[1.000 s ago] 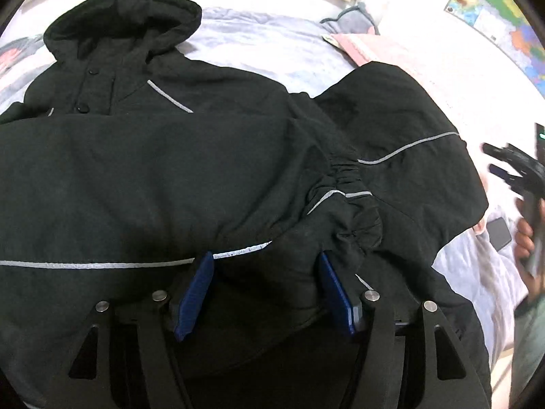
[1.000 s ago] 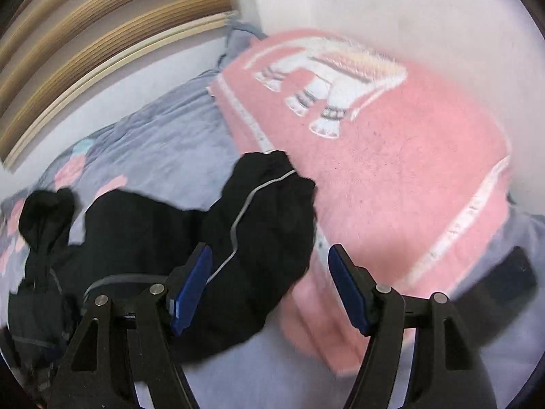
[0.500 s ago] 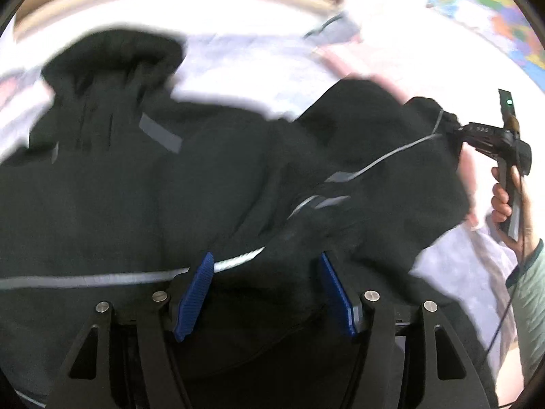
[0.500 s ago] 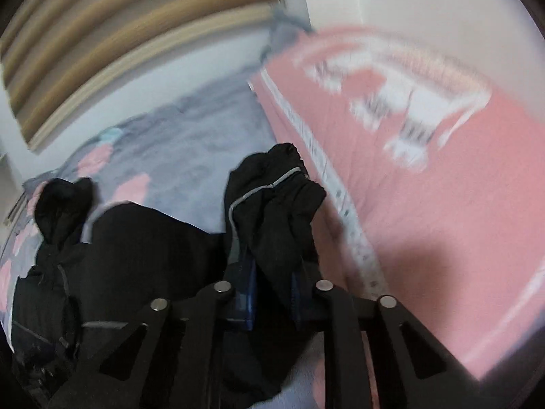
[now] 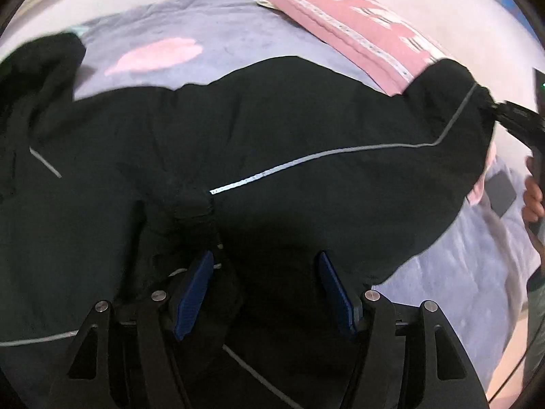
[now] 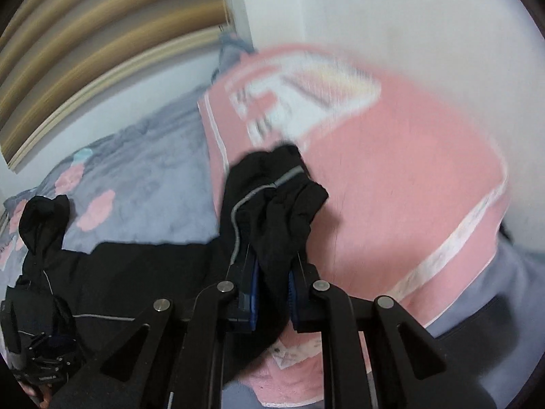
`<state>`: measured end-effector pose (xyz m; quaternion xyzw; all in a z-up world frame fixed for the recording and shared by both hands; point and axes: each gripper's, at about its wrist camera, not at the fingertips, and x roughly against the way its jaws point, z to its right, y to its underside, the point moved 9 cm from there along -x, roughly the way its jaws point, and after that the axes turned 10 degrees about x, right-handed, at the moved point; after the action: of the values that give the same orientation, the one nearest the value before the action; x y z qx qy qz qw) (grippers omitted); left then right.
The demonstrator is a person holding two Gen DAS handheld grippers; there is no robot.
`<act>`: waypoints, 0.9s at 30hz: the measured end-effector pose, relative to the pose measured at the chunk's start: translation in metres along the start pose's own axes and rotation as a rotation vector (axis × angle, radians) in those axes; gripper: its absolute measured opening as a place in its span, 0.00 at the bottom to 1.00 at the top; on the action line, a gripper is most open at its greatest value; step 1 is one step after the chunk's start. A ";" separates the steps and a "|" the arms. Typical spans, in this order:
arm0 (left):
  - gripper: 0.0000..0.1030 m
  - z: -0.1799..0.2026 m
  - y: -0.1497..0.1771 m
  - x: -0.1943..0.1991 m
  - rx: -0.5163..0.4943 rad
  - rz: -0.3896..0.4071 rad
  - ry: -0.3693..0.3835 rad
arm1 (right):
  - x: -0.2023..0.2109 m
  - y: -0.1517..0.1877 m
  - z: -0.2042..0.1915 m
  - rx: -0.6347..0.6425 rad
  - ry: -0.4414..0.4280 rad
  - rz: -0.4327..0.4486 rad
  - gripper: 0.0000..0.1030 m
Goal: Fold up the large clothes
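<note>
A black hooded jacket (image 5: 272, 119) with thin grey piping lies spread on a bed; its hood (image 5: 41, 61) is at the far left. My left gripper (image 5: 265, 272) hangs open low over the jacket's body, its blue pads wide apart with dark cloth under them. My right gripper (image 6: 272, 272) is shut on a bunched fold of the jacket (image 6: 269, 211) and holds it up against the pink blanket. In the left wrist view the right gripper (image 5: 511, 116) grips the jacket's far right end, and the cloth is stretched towards it.
The grey bed cover (image 5: 221, 27) with pink flowers lies under the jacket. A pink blanket (image 6: 391, 187) with a white animal print is piled at the right by the white wall. A person's hand (image 5: 533, 201) and a dark flat object (image 5: 500, 192) are at the right edge. Wooden slats (image 6: 85, 34) stand behind the bed.
My right gripper closed on the jacket's fold and drew it out to the right, which stretched the cloth. My left gripper stayed open and slid right across the jacket.
</note>
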<state>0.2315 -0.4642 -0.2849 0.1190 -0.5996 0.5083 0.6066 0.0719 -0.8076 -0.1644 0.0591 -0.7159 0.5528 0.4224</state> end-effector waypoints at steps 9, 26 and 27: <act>0.64 -0.023 -0.001 0.073 0.032 0.095 0.097 | -0.029 0.004 -0.003 -0.059 -0.034 -0.047 0.44; 0.64 -0.178 0.036 0.246 0.164 0.348 -0.098 | 0.093 -0.021 -0.338 0.440 -0.227 0.085 0.17; 0.64 -0.186 0.042 0.253 0.171 0.354 -0.102 | 0.096 -0.016 -0.361 0.465 -0.248 0.083 0.17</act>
<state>0.2528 -0.1856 -0.1370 0.0884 -0.5955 0.6496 0.4644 0.2141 -0.4728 -0.0765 0.1926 -0.6176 0.7079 0.2836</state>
